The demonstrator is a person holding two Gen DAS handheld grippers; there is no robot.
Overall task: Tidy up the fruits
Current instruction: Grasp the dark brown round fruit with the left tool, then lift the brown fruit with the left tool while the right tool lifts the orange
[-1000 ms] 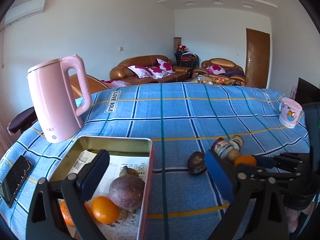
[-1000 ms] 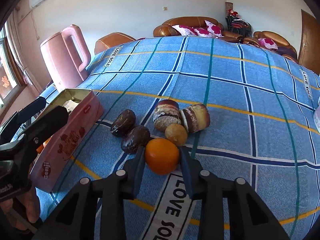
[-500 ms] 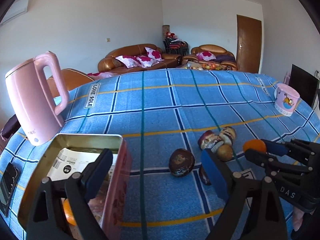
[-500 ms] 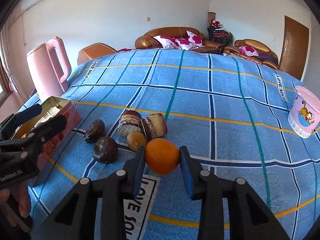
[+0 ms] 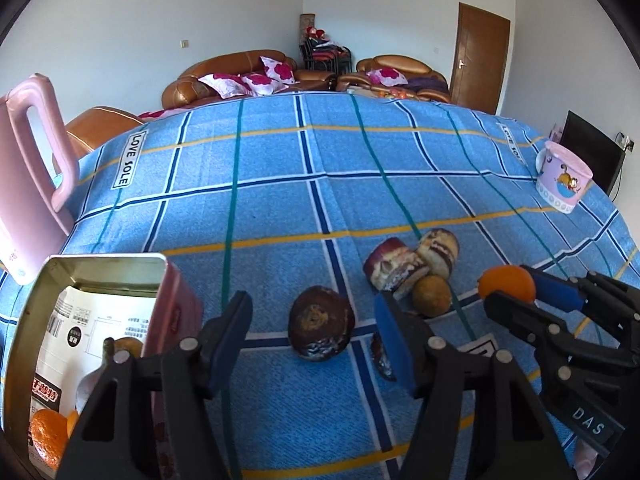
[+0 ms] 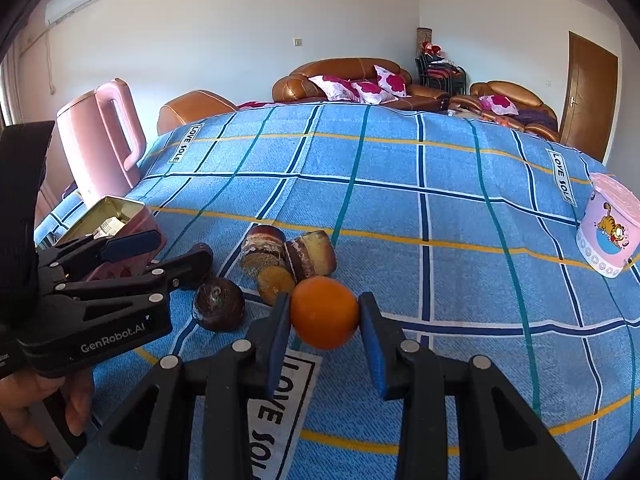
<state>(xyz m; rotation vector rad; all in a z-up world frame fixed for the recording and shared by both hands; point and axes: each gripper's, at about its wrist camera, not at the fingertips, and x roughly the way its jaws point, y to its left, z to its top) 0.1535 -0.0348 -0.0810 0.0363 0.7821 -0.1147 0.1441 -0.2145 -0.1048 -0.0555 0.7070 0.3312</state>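
My left gripper (image 5: 314,330) hovers low over the blue checked cloth with its jaws closing. A dark wrinkled fruit (image 5: 322,328) lies between the blue pads, which do not touch it. A second dark fruit (image 6: 218,304) lies just right of it, half hidden behind the right finger in the left wrist view. My right gripper (image 6: 324,322) is shut on an orange (image 6: 324,312), held above the cloth; the orange (image 5: 506,282) also shows at the right of the left wrist view. The open pink tin (image 5: 168,280) at the left holds an orange (image 5: 48,436), more fruit and printed paper.
Two cut purple-brown fruits (image 5: 394,268) and a small brown round one (image 5: 431,300) sit behind the dark fruit. A pink kettle (image 6: 100,136) stands at the far left, a pink cartoon cup (image 6: 608,232) at the right edge. A hand (image 6: 36,400) holds the left gripper.
My left gripper has swung right, from above the tin to around the dark fruit, and its jaws have narrowed. The right gripper keeps its hold on the orange.
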